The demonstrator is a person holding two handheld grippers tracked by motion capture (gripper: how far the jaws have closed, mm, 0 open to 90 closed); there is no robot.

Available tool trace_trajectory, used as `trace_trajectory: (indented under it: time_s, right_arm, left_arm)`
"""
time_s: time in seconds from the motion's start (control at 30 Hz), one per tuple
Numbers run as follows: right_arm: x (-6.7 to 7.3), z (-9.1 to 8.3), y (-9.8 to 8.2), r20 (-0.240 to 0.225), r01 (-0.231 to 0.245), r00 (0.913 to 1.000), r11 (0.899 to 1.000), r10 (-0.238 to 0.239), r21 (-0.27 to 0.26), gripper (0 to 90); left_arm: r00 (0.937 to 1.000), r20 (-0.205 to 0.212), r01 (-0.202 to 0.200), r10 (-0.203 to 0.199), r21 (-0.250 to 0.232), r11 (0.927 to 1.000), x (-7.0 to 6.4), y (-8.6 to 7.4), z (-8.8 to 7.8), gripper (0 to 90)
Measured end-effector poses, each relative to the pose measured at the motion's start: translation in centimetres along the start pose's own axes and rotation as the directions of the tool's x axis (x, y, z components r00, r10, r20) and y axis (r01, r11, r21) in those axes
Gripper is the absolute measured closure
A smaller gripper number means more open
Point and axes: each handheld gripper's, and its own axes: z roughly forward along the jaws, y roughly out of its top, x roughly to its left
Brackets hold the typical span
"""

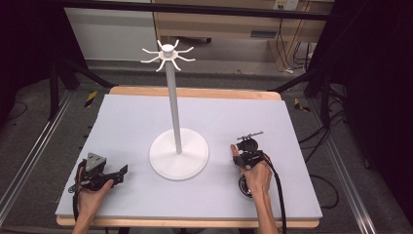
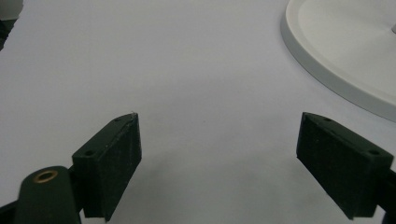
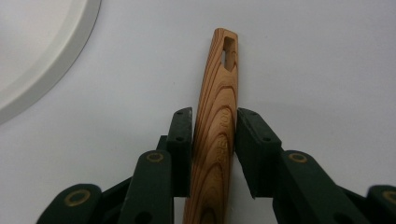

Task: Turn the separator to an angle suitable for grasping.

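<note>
Clamped in our right gripper near the bench's right edge, a striped wooden handle could slip if lifted off-centre; left gripper gapes wide, empty.

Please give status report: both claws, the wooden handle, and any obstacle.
Right claw shut on wooden handle, flat on table. Left claw open, empty. White stand between them, not touching.

A striped brown wooden handle sits between black tool pads, beside a white stand.
</note>
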Motion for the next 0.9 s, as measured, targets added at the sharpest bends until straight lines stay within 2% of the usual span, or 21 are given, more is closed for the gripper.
trace_trajectory:
  time_s: [0.07, 0.23, 0.5, 0.6, 0.63, 0.77, 0.8, 0.83, 0.9]
  right_arm:
    - [0.1, -0.1, -0.1, -0.003, 0.02, 0.9998, 1.0, -0.02, 0.012, 67.7]
    - [0.2, 0.4, -0.1, -0.022, 0.017, 0.9996, 0.999, -0.016, 0.048, 63.5]
    - [0.4, 0.5, -0.4, -0.019, 0.027, 0.9995, 0.999, -0.026, 0.031, 64.1]
    - [0.2, 0.3, -0.6, -0.056, 0.031, 0.998, 0.999, -0.029, 0.029, 67.2]
    - [0.1, 0.2, -0.7, -0.075, 0.051, 0.996, 0.998, -0.049, 0.031, 67.3]
    - [0.5, -0.2, -1.2, -0.099, 0.127, 0.9875, 0.991, -0.123, 0.043, 67.3]
    - [0.5, -0.2, -1.2, -0.099, 0.127, 0.9875, 0.991, -0.123, 0.043, 67.3]
    - [0.6, -0.5, -1.8, -0.115, 0.151, 0.9826, 0.988, -0.146, 0.041, 67.3]
    - [0.5, -0.6, -2.1, -0.124, 0.163, 0.9796, 0.986, -0.158, 0.031, 67.1]
  left_arm:
    - [1.0, -0.002, -0.003, 0.003, 0.001, 1.0, 0.0, 0.0, 0.0, 13.1]
    - [1.0, 0.001, 0.0, 0.0, 0.001, 1.0, 0.0, 0.0, 0.0, 13.0]
    - [1.0, 0.0, -0.003, 0.003, 0.002, 1.0, 0.0, 0.0, 0.0, 13.0]
    - [1.0, 0.0, -0.003, 0.003, 0.003, 1.0, 0.0, 0.0, 0.0, 13.0]
    - [1.0, 0.0, -0.003, 0.003, 0.004, 1.0, 0.0, 0.0, 0.0, 13.0]
    - [1.0, 0.0, -0.001, 0.001, 0.005, 1.0, 0.0, 0.0, 0.0, 13.0]
    - [1.0, 0.0, -0.001, 0.001, 0.005, 1.0, 0.0, 0.0, 0.0, 13.0]
    - [1.0, 0.001, -0.006, 0.006, 0.009, 0.9999, 0.1, 0.0, 0.0, 13.0]
    - [1.0, -0.001, -0.006, 0.006, 0.008, 1.0, 0.0, 0.0, 0.0, 13.0]
